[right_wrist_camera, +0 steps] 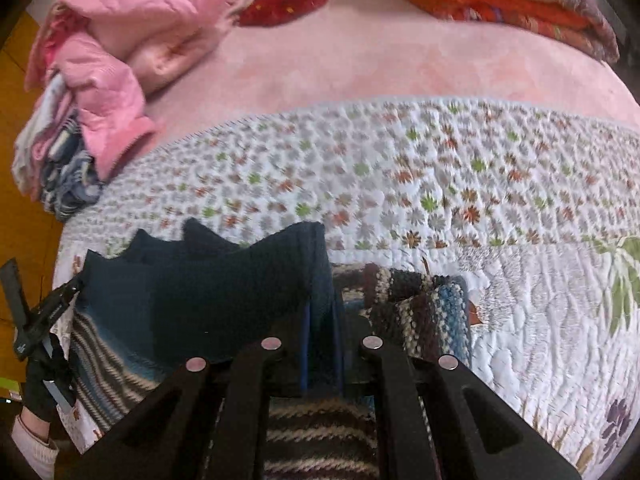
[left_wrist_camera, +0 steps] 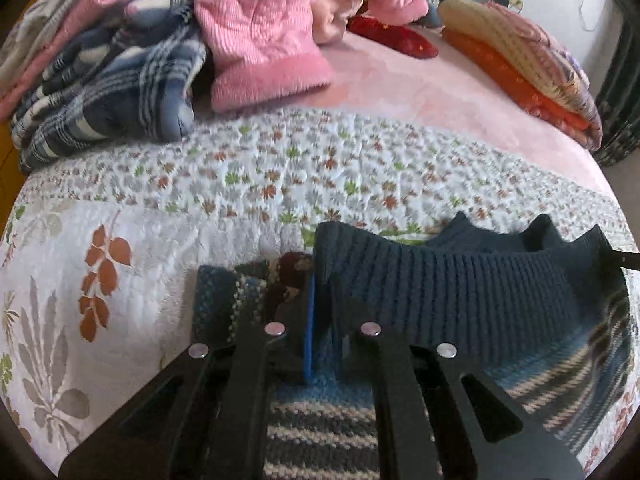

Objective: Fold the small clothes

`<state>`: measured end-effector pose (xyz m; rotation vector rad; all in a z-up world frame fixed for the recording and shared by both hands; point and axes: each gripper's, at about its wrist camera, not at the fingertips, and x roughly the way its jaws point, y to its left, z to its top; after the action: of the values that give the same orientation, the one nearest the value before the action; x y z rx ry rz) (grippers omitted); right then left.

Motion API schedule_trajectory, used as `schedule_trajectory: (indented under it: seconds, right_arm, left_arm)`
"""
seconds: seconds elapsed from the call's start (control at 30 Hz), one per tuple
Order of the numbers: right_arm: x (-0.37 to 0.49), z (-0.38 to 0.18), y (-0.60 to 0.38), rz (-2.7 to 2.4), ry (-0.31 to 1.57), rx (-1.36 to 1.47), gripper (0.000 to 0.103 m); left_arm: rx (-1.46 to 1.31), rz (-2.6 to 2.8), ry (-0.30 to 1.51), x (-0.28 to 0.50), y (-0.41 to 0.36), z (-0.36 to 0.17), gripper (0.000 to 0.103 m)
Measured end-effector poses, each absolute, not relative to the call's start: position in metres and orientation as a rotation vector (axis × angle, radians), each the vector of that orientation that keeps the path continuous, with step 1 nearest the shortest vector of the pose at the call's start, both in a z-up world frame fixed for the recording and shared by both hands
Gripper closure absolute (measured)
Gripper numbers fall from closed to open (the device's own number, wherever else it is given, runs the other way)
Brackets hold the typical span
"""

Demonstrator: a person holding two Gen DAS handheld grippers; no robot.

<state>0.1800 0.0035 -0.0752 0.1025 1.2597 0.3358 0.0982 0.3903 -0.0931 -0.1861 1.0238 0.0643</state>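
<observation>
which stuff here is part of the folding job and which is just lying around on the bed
In the job:
- striped knit sweater, held by its navy ribbed hem
- left gripper, shut on the hem
- right gripper, shut on the hem

Lying about:
- pink garment pile
- plaid cloth
- orange folded blankets
- red cushion
- floral quilt

Your striped knit garment (left_wrist_camera: 320, 432) runs in beige, dark and blue bands, with a plain navy ribbed hem (left_wrist_camera: 460, 292). The quilt (left_wrist_camera: 168, 248) under it is white with rust, green and grey flowers. Behind lie a pink blanket (left_wrist_camera: 420, 88), a pink padded jacket (left_wrist_camera: 260, 36) and blue-and-white plaid cloth (left_wrist_camera: 120, 92).
</observation>
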Motion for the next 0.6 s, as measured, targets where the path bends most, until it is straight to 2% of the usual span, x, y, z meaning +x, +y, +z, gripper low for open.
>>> schedule_trajectory:
  seconds: [0.27,0.3,0.33,0.4,0.5,0.57,0.6]
  right_arm:
    - [0.185,-0.088,0.005,0.288,1.280,0.084,0.087]
    - [0.183,-0.084,0.002,0.283,1.274,0.082,0.081]
    - [0.179,-0.076,-0.002,0.283,1.258,0.083,0.075]
    - [0.170,-0.064,-0.011,0.305,1.223,0.107,0.073]
    - [0.147,-0.044,-0.028,0.338,1.218,0.150,0.067]
    - [0.127,-0.035,-0.039,0.368,1.219,0.150,0.058]
    - [0.117,-0.034,-0.045,0.370,1.223,0.141,0.049]
  left_arm:
    - [-0.277,0.085,1.064,0.097,0.405,-0.096,0.083]
    - [-0.294,0.097,1.066,0.094,0.408,-0.092,0.076]
    - [-0.305,0.107,1.061,0.091,0.410,-0.089,0.073]
    - [-0.323,0.109,1.025,0.076,0.416,-0.074,0.073]
    - [-0.303,0.082,0.992,0.052,0.413,-0.052,0.066]
    - [-0.277,0.035,0.982,0.030,0.404,-0.040,0.062]
    - [-0.258,0.017,0.985,0.020,0.399,-0.036,0.058]
